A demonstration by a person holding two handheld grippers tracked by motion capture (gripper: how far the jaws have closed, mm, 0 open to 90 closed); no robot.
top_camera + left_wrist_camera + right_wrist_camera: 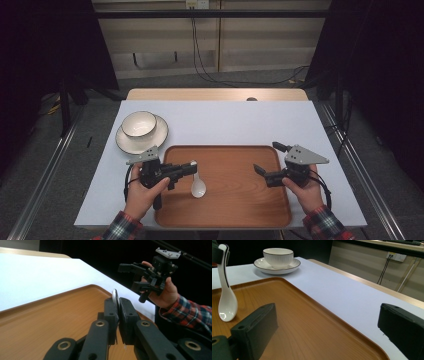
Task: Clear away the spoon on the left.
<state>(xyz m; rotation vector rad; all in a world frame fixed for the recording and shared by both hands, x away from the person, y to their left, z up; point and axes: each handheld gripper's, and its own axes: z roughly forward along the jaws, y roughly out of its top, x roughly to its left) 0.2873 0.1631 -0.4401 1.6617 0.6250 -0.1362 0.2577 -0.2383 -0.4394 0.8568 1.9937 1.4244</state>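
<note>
Left hand-held gripper [192, 165], clamped on the spoon [198, 186] handle at lower centre, should apparently lower the bowl-end gently onto the tray [235, 165]; right hand-held gripper [265, 161] waits, jaws apart.

White bowl [139, 124] on saucer [159, 134], left of wooden tray [240, 200].

Left gripper [192, 165] clamped tight; right gripper [267, 158] jaws spread wide.

Glossy white ceramic spoon [198, 186]; smooth, satin wood-grain tray [235, 200]; matt white bench [225, 122]; glazed bowl [139, 124] beyond tray.
</note>
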